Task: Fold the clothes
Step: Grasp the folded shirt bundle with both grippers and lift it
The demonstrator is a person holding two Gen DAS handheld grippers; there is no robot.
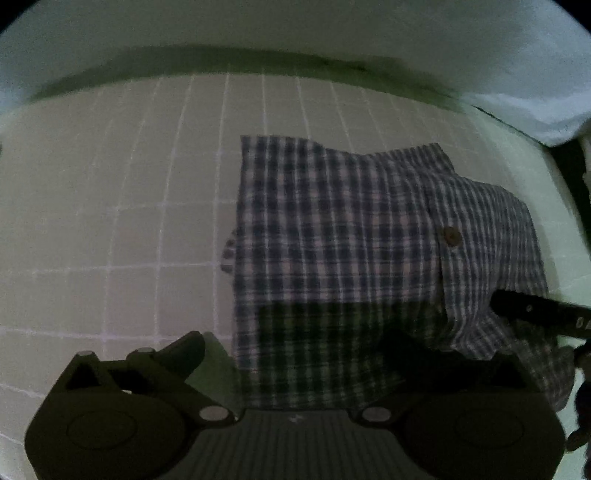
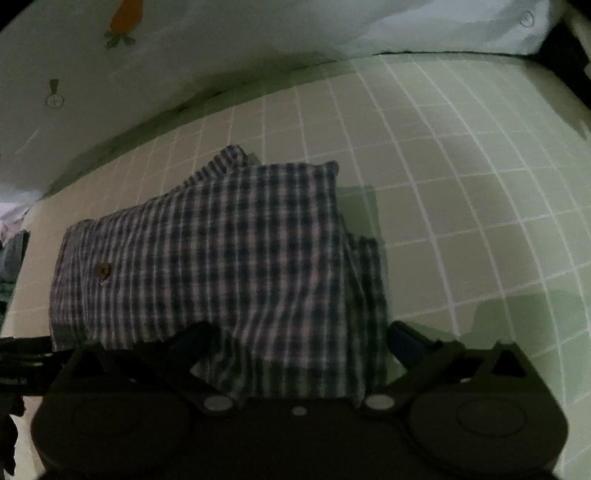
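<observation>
Both grippers, left gripper (image 1: pixel 295 354) and right gripper (image 2: pixel 299 343), stand wide open over the soft, light plaid shirt (image 1: pixel 340 236), best pinched at its near corners.

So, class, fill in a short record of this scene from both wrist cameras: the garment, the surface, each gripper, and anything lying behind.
garment: checked shirt, folded into a compact block, brown button showing
surface: pale sheet with a white grid
left gripper: open, over the shirt's near edge
right gripper: open, over the shirt's near edge
behind: white cloth with a carrot print
</observation>
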